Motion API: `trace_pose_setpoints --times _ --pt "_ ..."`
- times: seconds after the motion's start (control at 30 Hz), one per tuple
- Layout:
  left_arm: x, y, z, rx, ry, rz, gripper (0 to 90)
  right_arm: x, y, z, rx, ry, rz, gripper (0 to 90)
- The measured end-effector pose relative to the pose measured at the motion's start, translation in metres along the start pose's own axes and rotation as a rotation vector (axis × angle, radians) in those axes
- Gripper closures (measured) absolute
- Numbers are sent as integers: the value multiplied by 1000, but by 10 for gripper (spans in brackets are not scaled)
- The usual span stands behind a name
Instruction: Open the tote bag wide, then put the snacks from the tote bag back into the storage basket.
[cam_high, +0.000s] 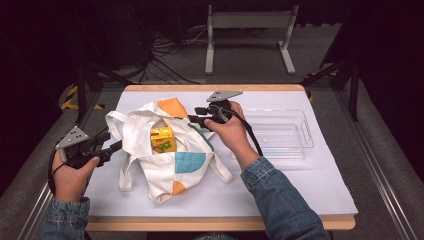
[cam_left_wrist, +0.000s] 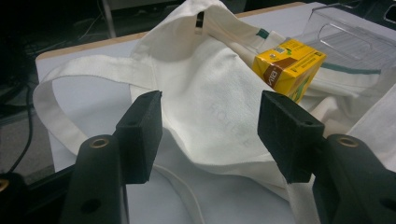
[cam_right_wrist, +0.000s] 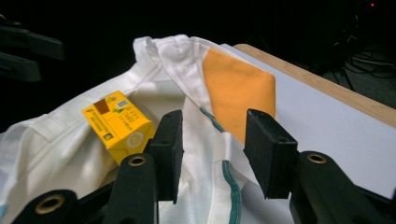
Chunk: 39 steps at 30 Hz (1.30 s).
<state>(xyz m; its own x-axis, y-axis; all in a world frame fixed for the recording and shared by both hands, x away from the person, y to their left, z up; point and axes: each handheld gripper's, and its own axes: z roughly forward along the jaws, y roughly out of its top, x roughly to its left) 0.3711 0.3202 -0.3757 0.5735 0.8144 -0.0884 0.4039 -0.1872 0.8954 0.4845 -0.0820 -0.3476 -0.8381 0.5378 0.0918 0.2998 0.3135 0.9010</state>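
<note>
Having spread both grippers' jaws off the cloth, we left the yellow carton (cam_high: 162, 139) resting in the white tote bag's (cam_high: 165, 150) mouth at frame centre, left gripper (cam_high: 116, 146) and right gripper (cam_high: 192, 119) flanking it, gripping nothing.

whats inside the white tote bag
A yellow carton lies in the open mouth of the tote bag. The cloth covers the rest of the inside, so anything deeper is hidden.

High view looks forward and down over the table (cam_high: 320, 190) from its near edge. Left tongs (cam_left_wrist: 210, 135) camera sits close at the left edge, facing right; right tongs (cam_right_wrist: 210, 154) camera faces left. All share the tote bag (cam_high: 160, 150).
</note>
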Motion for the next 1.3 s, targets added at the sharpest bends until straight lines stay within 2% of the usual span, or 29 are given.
trace_pose_setpoints --times 0.23,0.4,0.57,0.67,0.8,0.97,1.1,1.3 --pt "-2 2 -2 2 -16 4 406 12 9 -6 0 112 -54 477" --pt "-3 4 -4 -2 -22 5 393 22 13 -1 21 222 -99 424" --pt "-2 7 -6 -6 -38 -5 373 31 15 5 3 288 -113 378" --pt "-3 8 -8 7 -32 -8 365 34 15 11 10 299 -120 343" --pt "-2 7 -8 32 -2 -24 356 37 12 24 28 311 -128 296" --pt "-1 7 -8 36 -8 -30 348 37 8 39 43 307 -134 258" --pt "0 6 -9 40 -9 -28 344 32 4 52 55 295 -133 226" --pt "0 4 -11 42 0 -33 340 30 -4 68 64 316 -125 185"
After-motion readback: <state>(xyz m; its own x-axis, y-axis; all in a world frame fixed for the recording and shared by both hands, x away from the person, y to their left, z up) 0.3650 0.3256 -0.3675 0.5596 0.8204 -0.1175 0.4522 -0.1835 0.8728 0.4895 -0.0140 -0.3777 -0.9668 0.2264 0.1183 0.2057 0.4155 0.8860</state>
